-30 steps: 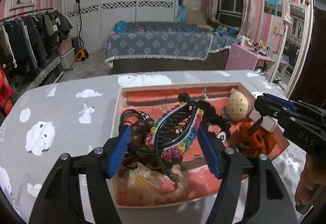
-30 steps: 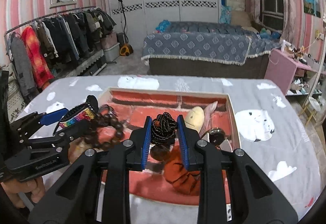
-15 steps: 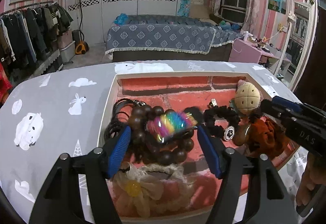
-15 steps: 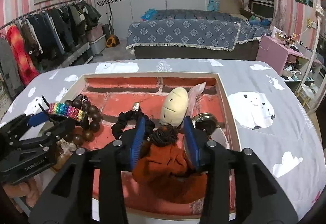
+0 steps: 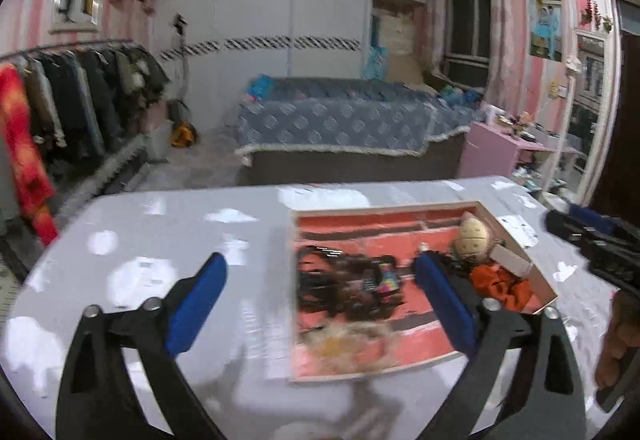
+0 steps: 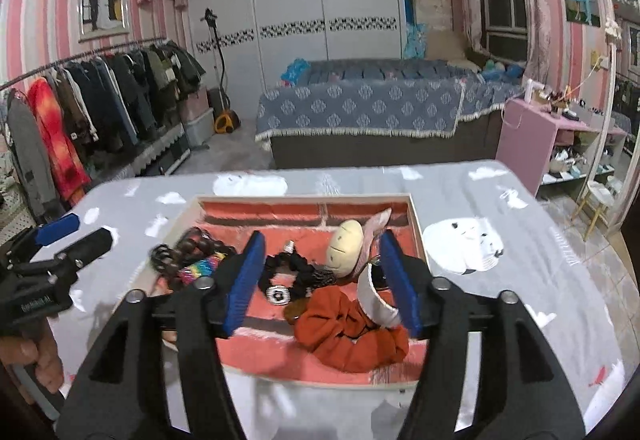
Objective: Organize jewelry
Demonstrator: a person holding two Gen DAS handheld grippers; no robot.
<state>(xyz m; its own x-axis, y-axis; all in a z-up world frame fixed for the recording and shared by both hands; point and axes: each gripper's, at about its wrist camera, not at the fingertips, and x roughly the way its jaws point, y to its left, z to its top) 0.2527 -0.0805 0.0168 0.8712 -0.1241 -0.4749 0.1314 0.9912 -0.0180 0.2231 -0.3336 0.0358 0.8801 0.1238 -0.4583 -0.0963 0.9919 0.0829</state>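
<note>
A shallow box (image 5: 520, 252) (image 6: 416, 228) with a red brick-pattern floor sits on the grey table. In it lie a rainbow hair clip (image 5: 386, 283) (image 6: 200, 266), dark wooden beads (image 5: 344, 284) (image 6: 188, 246), a black scrunchie (image 6: 288, 272), an orange scrunchie (image 5: 502, 286) (image 6: 352, 332), a cream plush ball (image 5: 474, 238) (image 6: 346, 240) and a white flower piece (image 5: 344, 342). My left gripper (image 5: 320, 308) is open and empty, above the box's left edge. My right gripper (image 6: 322, 284) is open and empty, above the box's front.
The grey tablecloth (image 6: 520, 240) with white animal prints spreads around the box. A bed (image 6: 380, 107) stands behind the table, a clothes rack (image 6: 80, 107) to the left and a pink cabinet (image 6: 524, 135) to the right.
My left gripper let the rainbow clip drop onto the beads, then rose and shifted left. My right gripper released the black scrunchie into the box, opened wide and pulled back.
</note>
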